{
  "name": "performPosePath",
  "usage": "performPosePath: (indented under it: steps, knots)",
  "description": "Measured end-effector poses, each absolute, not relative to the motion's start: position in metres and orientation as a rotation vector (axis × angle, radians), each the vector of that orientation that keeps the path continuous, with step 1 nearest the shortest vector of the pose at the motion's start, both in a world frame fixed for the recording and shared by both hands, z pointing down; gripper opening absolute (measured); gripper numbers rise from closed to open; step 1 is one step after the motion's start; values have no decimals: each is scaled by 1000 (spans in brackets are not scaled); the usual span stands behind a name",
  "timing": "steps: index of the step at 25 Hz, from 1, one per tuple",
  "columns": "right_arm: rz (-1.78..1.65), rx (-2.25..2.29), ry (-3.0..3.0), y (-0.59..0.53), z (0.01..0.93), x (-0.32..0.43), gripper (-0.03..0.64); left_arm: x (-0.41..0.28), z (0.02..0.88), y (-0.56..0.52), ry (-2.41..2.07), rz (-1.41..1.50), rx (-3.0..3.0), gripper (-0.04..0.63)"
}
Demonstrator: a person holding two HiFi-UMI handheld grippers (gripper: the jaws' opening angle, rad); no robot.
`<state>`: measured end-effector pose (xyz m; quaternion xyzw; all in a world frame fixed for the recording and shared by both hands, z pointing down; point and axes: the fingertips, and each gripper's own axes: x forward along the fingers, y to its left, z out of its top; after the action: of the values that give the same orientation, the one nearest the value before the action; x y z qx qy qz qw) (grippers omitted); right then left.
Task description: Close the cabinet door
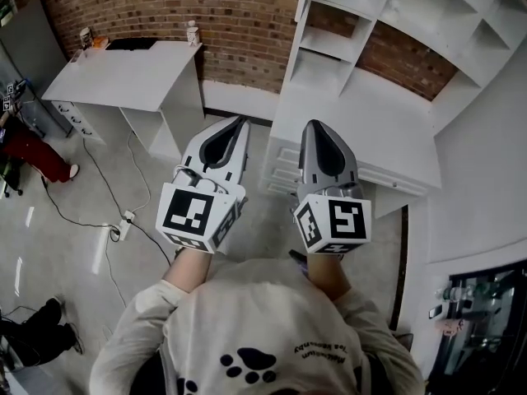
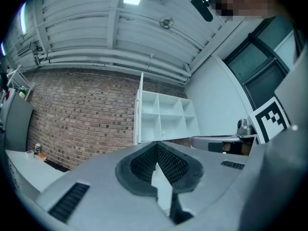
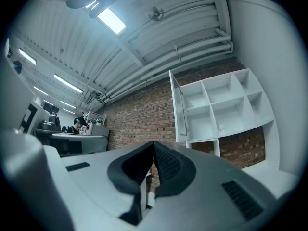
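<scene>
- Where the head view looks steeply down, a pale sweatshirt (image 1: 263, 336) fills the bottom edge. It carries a dark paw print (image 1: 245, 364) and a curved line of dark lettering (image 1: 325, 354) too small and distorted to read.
- Just ahead of the sleeves sit the two marker cubes, left (image 1: 198, 212) and right (image 1: 333, 220). Each shows black-and-white square patterns, with no words on them.
- The left tongs (image 2: 157, 146) are closed, the ribbed pads meeting at the tip with nothing between them.
- The right tongs (image 3: 153, 144) are likewise closed and empty. Both are held side by side, apart from each other, pointing toward the white furniture.
- On the grey floor (image 1: 74, 245) to the left lie a white power strip (image 1: 124, 225) and its trailing cable.
- Beyond the tongs stands a white bench (image 1: 362, 130) with drawers (image 1: 280, 167) in its front, set against the brick wall (image 1: 239, 23).
- Above that bench hangs the white cabinet (image 3: 221, 105), divided into open compartments. Its cabinet door (image 3: 176, 109) stands swung out at the left side, seen nearly edge-on, well apart from both tongs.
- Farther left is a second white bench (image 1: 123, 76) carrying a black flat item and a small pale figurine (image 1: 193, 32). No label on them can be made out.
</scene>
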<state>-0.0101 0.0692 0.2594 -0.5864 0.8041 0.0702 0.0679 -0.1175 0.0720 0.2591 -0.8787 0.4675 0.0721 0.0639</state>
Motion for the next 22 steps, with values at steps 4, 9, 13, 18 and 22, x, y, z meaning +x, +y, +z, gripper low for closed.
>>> performPosePath:
  steps: [4, 9, 13, 18, 22]
  knots:
    - [209, -1783, 2417, 67, 264, -9, 11, -117, 261, 66, 1398, 220, -2662, 8]
    - [212, -1826, 2410, 66, 267, 0, 11, -111, 266, 58, 1392, 231, -2691, 8]
    - [224, -1853, 2401, 62, 270, 2, 11, -105, 270, 51, 1362, 246, -2707, 8]
    - [245, -1893, 2394, 48, 277, 1, 11, -98, 277, 30, 1299, 266, -2749, 8]
    - [263, -1942, 2356, 21, 281, 11, 11, -84, 275, -2, 1223, 291, -2761, 8]
